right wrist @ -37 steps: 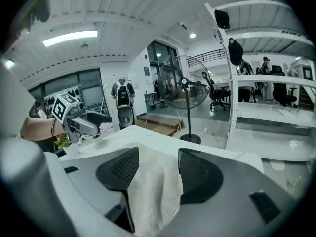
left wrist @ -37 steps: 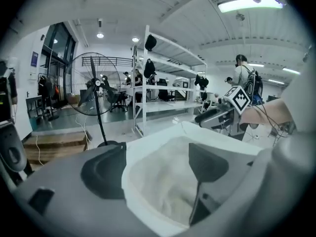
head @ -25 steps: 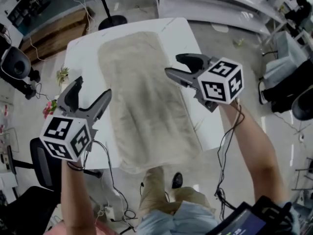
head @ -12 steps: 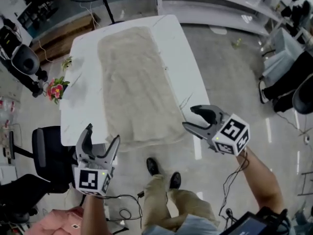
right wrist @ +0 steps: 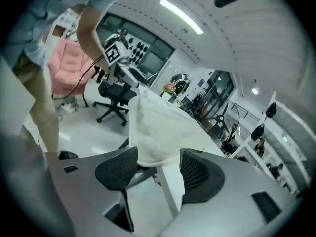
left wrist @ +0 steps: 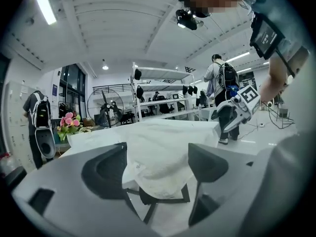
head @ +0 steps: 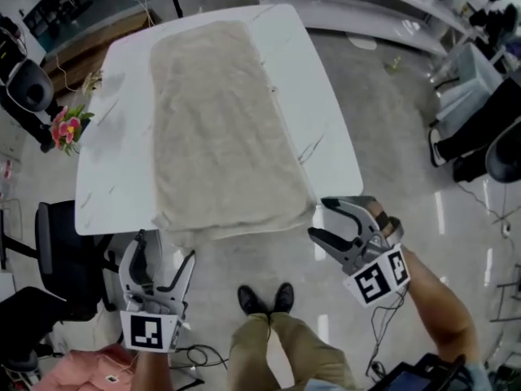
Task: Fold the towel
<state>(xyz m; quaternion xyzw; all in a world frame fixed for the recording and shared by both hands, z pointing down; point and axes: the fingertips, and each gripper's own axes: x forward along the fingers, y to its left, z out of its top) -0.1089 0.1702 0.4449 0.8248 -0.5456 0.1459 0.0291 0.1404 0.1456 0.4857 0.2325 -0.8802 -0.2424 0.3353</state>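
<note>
1. Towel [head: 216, 129]: flat along the desk [head: 326, 137], near end overhanging its near edge; 0 folds made.
2. My left hand-held gripper [head: 164, 248]: open, empty, off near-left corner.
3. My right hand-held gripper [head: 321, 218]: jaws just opened wider, empty, off near-right corner.

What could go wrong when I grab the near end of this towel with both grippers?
The towel hangs over the table at its near edge, so an uneven pull may drag it off. The left gripper and right gripper are open and clear of the cloth, the right's jaws having just opened wider. Closing by the corner, it might pinch the table edge instead.
</note>
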